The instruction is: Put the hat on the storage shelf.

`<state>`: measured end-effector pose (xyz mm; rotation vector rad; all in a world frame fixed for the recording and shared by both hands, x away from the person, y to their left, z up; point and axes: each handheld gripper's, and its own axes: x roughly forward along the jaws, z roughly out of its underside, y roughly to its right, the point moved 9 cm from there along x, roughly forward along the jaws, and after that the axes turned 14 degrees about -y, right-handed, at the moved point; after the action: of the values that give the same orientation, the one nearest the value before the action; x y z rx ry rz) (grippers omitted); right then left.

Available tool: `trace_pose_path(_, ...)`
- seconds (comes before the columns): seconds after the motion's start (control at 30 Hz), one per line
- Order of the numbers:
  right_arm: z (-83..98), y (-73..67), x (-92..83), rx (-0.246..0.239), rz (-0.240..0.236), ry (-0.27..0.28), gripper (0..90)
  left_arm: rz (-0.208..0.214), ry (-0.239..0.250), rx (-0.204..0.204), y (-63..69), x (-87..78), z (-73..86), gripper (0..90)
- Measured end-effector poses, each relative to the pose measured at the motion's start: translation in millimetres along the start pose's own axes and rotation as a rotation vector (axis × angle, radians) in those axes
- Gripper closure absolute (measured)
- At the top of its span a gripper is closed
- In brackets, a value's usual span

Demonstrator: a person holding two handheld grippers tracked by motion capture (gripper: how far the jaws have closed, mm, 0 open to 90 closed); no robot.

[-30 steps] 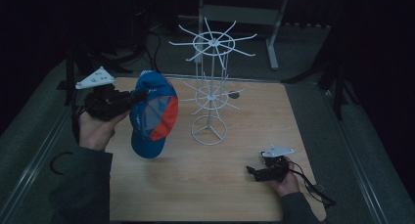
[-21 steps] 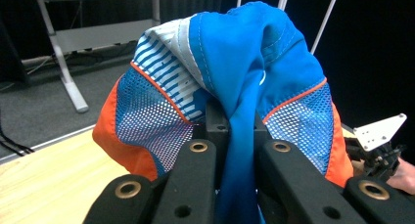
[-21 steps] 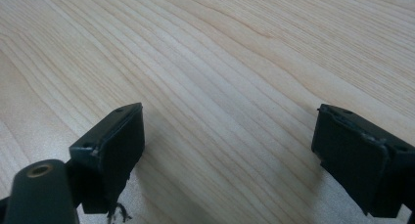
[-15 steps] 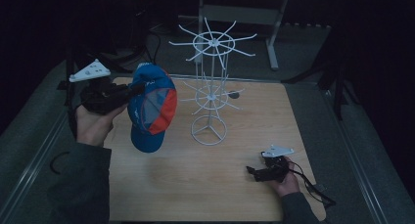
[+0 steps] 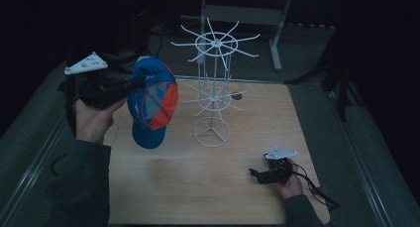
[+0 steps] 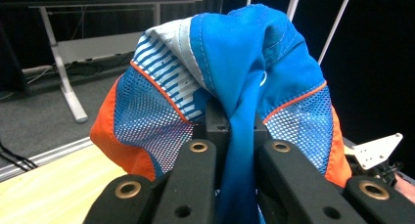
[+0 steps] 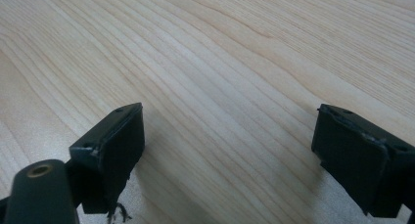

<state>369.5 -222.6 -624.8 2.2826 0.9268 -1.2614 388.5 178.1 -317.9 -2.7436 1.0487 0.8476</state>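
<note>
Dim room. Your left gripper point(image 5: 132, 83) pinches only a cap point(image 5: 151, 100) fold; it may slip near the rack point(image 5: 212, 95). Right gripper point(image 5: 257, 173) rests, jaws apart.

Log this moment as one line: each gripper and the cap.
left gripper: shut on cap, held in the air | cap: blue-orange, beside wire rack | right gripper: open, low over table

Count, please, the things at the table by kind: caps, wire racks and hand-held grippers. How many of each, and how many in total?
Caps: 1, the blue and orange cap, clamped in the left hand-held gripper
Wire racks: 1, the white wire rack, standing on the wooden table
Hand-held grippers: 2, the left one and the right hand-held gripper, whose jaws stand open over the table
Total: 4
</note>
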Motion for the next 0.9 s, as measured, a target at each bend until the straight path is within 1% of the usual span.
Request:
trace_pose_path(0.27, 0.0, 0.0, 0.0, 0.000, 0.000, 0.000, 12.1, 0.001, 0.015, -0.004, -2.7, -1.2, -8.5, 88.1)
trace_pose_path(0.47, 0.0, 0.0, 0.0, 0.000, 0.000, 0.000, 12.1, 0.010, 0.030, -0.007, -5.5, -4.4, -15.2, 88.1)
trace_pose_path(0.57, 0.0, 0.0, 0.0, 0.000, 0.000, 0.000, 12.1, 0.028, 0.052, 0.006, -6.2, -7.0, -18.2, 88.2)
trace_pose_path(0.63, 0.0, 0.0, 0.0, 0.000, 0.000, 0.000, 12.1, 0.046, 0.067, 0.023, -5.8, -9.1, -19.7, 88.2)
trace_pose_path(0.73, 0.0, 0.0, 0.0, 0.000, 0.000, 0.000, 12.1, 0.060, 0.079, 0.032, -6.1, -10.8, -20.5, 88.2)
trace_pose_path(0.8, 0.0, 0.0, 0.0, 0.000, 0.000, 0.000, 12.1, 0.070, 0.088, 0.030, -6.9, -12.4, -21.1, 88.2)
trace_pose_path(0.9, 0.0, 0.0, 0.0, 0.000, 0.000, 0.000, 12.1, 0.070, 0.096, 0.018, -9.8, -14.4, -22.3, 88.2)
